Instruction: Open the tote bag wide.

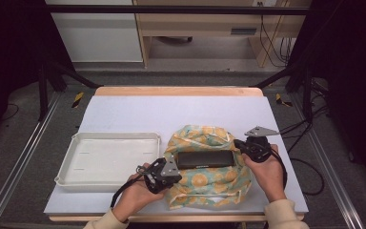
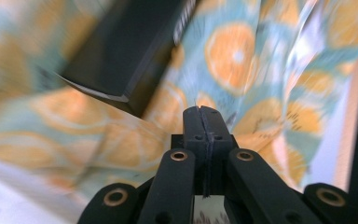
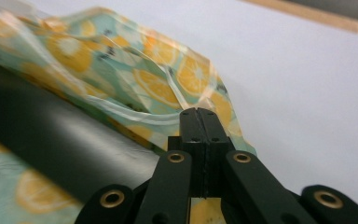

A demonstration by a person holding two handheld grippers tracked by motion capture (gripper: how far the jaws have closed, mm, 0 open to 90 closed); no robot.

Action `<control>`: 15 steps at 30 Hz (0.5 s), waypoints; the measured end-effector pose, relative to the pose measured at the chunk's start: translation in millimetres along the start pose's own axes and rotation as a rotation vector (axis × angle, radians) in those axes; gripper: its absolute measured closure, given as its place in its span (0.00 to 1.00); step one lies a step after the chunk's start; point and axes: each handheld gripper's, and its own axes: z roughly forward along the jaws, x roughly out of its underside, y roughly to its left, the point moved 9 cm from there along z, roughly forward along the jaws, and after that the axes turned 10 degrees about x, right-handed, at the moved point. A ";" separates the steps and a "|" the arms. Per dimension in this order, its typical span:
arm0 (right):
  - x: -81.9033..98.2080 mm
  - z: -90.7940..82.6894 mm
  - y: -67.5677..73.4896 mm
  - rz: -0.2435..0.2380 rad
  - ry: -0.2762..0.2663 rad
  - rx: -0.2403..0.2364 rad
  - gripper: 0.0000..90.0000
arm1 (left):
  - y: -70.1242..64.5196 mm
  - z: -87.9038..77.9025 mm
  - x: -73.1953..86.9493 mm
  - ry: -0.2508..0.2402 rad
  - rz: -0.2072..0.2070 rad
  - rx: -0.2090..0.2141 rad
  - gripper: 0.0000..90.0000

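- Left claw (image 2: 204, 114): jaws clenched together. In the left gripper view nothing shows between the tips, and the blur hides any pinched cloth. In the high view it sits at the near-left part of the cloth.
- Right claw (image 3: 199, 114): jaws also clenched, tips at the cloth's folded edge; a grip on the fabric cannot be confirmed.
- Orange-print cloth (image 1: 205, 183): lies rumpled near the table's (image 1: 124, 109) front edge, right of centre, its edges partly raised around the load.
- Black box (image 1: 205, 159): rests flat on the cloth's middle, top face uncovered.
- White tray (image 1: 76, 140): just left of the cloth, holding nothing.
- Judgement: wrapping looks early; the box is placed, the folds over it remain.
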 end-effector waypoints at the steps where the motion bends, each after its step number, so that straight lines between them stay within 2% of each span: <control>1: -1.4 -4.6 1.2 -0.005 -0.014 0.001 1.00 | -1.0 -6.5 -4.7 -0.023 -0.002 0.011 1.00; 3: -2.2 -16.8 6.8 -0.023 -0.038 0.000 1.00 | 3.1 -20.4 -14.6 -0.061 0.004 -0.010 1.00; 4: -1.6 -22.8 9.8 -0.030 -0.047 0.000 1.00 | 9.0 -28.2 -20.1 -0.069 0.009 -0.043 1.00; 7: 1.1 -38.6 18.1 -0.050 -0.069 0.001 1.00 | 23.7 -38.7 -31.3 -0.078 0.011 -0.081 1.00; 11: 3.0 -55.3 30.9 -0.071 -0.097 -0.011 1.00 | 48.3 -44.1 -43.4 -0.090 -0.006 -0.126 1.00; 15: 9.4 -59.7 43.8 -0.113 -0.095 -0.031 1.00 | 67.0 -39.2 -50.2 -0.091 -0.031 -0.141 1.00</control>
